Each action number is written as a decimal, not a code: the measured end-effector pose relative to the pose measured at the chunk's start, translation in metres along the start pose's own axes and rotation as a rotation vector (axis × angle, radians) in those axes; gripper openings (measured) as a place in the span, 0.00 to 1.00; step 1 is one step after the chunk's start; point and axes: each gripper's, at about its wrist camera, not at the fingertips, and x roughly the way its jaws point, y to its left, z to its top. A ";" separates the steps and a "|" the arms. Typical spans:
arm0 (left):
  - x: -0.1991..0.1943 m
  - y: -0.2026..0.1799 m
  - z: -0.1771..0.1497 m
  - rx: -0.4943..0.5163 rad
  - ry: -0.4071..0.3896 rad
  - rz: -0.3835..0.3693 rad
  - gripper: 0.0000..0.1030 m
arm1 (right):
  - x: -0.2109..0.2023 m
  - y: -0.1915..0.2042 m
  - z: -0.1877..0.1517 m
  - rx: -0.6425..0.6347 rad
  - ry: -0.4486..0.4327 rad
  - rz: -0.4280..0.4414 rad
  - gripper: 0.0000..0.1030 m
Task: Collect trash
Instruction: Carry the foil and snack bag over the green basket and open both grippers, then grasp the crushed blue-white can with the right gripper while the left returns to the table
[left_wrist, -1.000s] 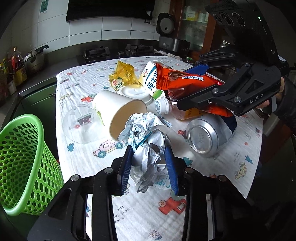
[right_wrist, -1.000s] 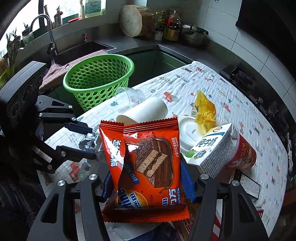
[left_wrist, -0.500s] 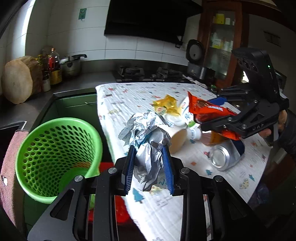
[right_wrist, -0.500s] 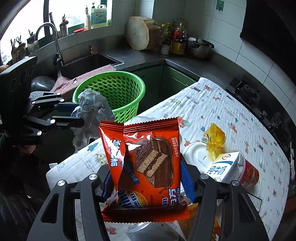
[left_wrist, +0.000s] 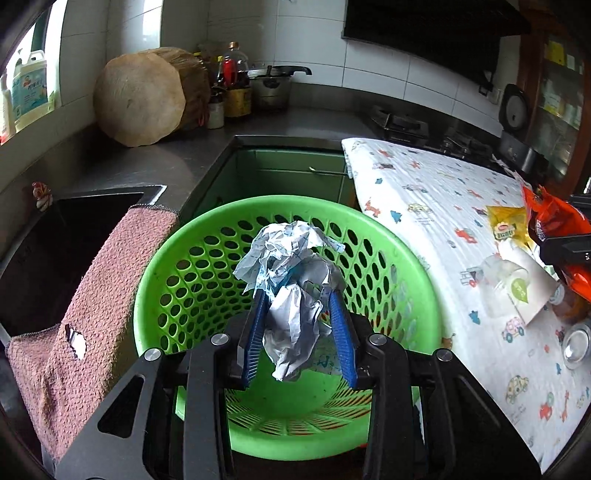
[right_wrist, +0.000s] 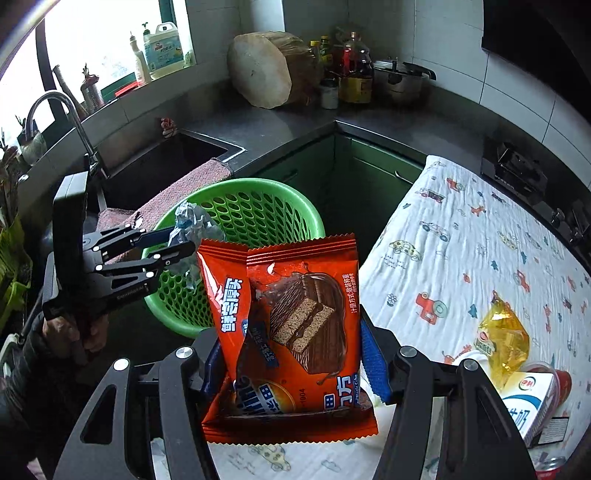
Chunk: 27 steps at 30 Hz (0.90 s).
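My left gripper (left_wrist: 297, 295) is shut on a crumpled white paper ball (left_wrist: 291, 280) and holds it over the open mouth of the green plastic basket (left_wrist: 402, 258). The same gripper (right_wrist: 184, 242), paper (right_wrist: 194, 221) and basket (right_wrist: 291, 206) show in the right wrist view. My right gripper (right_wrist: 286, 354) is shut on orange snack wrappers (right_wrist: 288, 325), above the table's near corner, right of the basket. The wrappers (left_wrist: 554, 229) show at the left view's right edge.
On the car-print tablecloth (right_wrist: 461, 236) lie a yellow wrapper (right_wrist: 502, 332), a milk carton (right_wrist: 532, 402), a paper cup (left_wrist: 524, 291), a clear cup (left_wrist: 491, 273) and a can (left_wrist: 574, 343). A pink towel (left_wrist: 96, 295) hangs over the sink edge (right_wrist: 207, 147), left of the basket.
My left gripper lifted the paper ball off the table and swung it left until it hangs over the basket. My right gripper carried the wrappers up and toward the basket.
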 end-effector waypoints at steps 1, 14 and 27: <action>0.003 0.005 0.000 -0.013 0.003 0.010 0.41 | 0.008 0.003 0.006 0.016 0.005 -0.002 0.57; -0.024 0.044 -0.019 -0.146 -0.068 0.018 0.77 | 0.095 0.031 0.047 0.158 0.056 0.078 0.73; -0.052 0.033 -0.024 -0.162 -0.118 -0.012 0.85 | 0.059 0.020 0.020 0.189 -0.031 0.114 0.84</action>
